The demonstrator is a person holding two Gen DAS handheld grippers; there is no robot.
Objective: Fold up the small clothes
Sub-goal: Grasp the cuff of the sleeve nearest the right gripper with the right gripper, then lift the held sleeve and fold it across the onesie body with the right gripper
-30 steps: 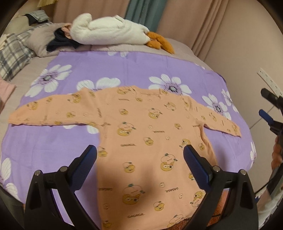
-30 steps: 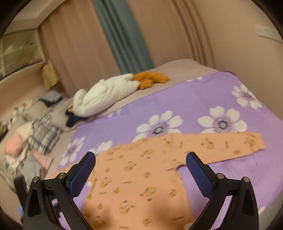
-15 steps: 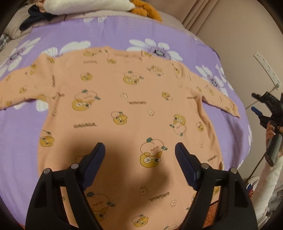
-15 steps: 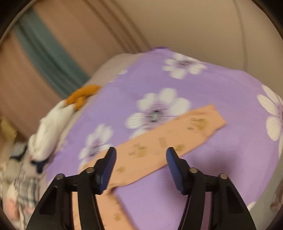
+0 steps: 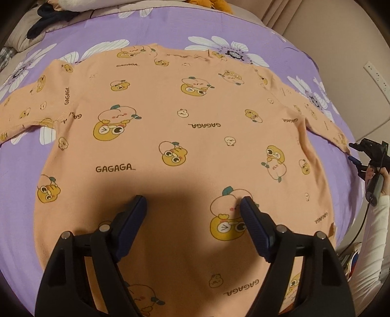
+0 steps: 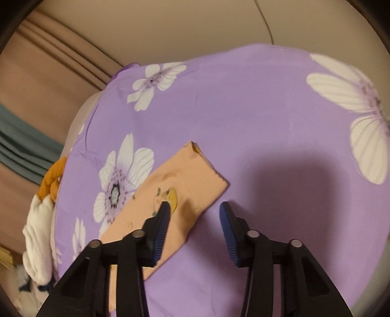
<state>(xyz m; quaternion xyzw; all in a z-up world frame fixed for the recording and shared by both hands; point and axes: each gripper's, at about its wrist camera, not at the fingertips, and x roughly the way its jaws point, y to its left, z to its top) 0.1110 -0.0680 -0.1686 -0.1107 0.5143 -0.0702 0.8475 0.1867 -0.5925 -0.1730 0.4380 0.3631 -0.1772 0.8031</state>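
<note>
An orange long-sleeved child's top (image 5: 185, 136) with cartoon prints lies flat, sleeves spread, on a purple flowered bedspread (image 5: 22, 170). My left gripper (image 5: 193, 204) is open and empty, low over the lower middle of the top. My right gripper (image 6: 193, 211) is open and empty, just above the cuff end of the top's right sleeve (image 6: 185, 180); its left finger is over the sleeve and its right finger over bare bedspread (image 6: 268, 122). The right gripper also shows in the left wrist view (image 5: 360, 156) at the sleeve end.
A white plush toy (image 6: 36, 239) with orange feet (image 6: 52, 180) and dark clothes (image 5: 53, 17) lie at the head of the bed. Curtains (image 6: 48, 80) and a beige wall (image 6: 219, 22) stand behind. The bed edge runs close on the right.
Both grippers have dropped closer to the bed. The left came down over the top's body. The right swung over to the sleeve's cuff and narrowed its opening.
</note>
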